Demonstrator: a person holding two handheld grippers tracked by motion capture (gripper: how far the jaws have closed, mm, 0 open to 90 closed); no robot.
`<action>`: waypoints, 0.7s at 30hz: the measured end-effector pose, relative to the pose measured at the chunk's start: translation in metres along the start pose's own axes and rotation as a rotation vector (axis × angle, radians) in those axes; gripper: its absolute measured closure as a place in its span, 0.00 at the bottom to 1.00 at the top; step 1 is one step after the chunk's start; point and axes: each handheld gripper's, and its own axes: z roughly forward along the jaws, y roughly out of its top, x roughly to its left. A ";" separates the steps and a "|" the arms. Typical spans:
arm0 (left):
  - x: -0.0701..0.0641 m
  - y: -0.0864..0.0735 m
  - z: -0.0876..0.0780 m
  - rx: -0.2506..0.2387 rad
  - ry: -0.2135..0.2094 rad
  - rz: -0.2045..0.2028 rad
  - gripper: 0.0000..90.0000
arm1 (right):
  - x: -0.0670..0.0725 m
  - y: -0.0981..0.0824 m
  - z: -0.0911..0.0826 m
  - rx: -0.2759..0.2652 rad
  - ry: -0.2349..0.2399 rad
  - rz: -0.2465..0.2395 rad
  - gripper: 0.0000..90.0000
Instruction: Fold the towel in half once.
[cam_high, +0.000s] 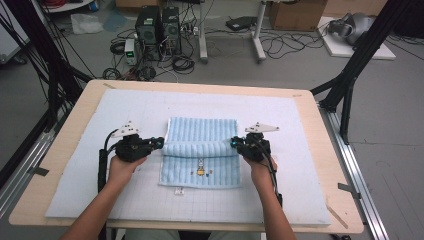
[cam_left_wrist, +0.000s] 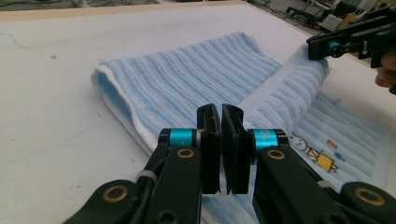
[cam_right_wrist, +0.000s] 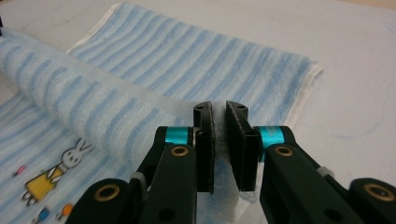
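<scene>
Each gripper, left gripper (cam_high: 161, 142) and right gripper (cam_high: 233, 142), is clamped tight on one end of the blue striped towel (cam_high: 201, 150), lifting its fold evenly across the padded worktop (cam_high: 90, 165).

Towel (cam_left_wrist: 187, 84) corner hidden between jaws

Even, diffuse overhead light, bright but flat; no glare. The high view is soft and low in detail, with faint shadows under the hands on the white mat (cam_high: 90, 165). Both gripper views are sharp on the towel (cam_left_wrist: 187, 79), while the near black tool arms at the bottom go dark and slightly blurred. Far background is hazy, edges a little stretched.
</scene>
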 end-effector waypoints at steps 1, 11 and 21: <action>-0.002 -0.001 -0.001 0.006 -0.002 0.003 0.95 | 0.002 -0.003 -0.004 -0.002 0.004 0.002 0.91; -0.022 -0.020 -0.016 0.031 -0.023 0.026 0.95 | 0.020 -0.030 -0.034 -0.046 0.039 -0.003 0.91; -0.033 -0.031 -0.032 0.036 -0.058 0.042 0.95 | 0.032 -0.044 -0.053 -0.051 0.051 -0.036 0.91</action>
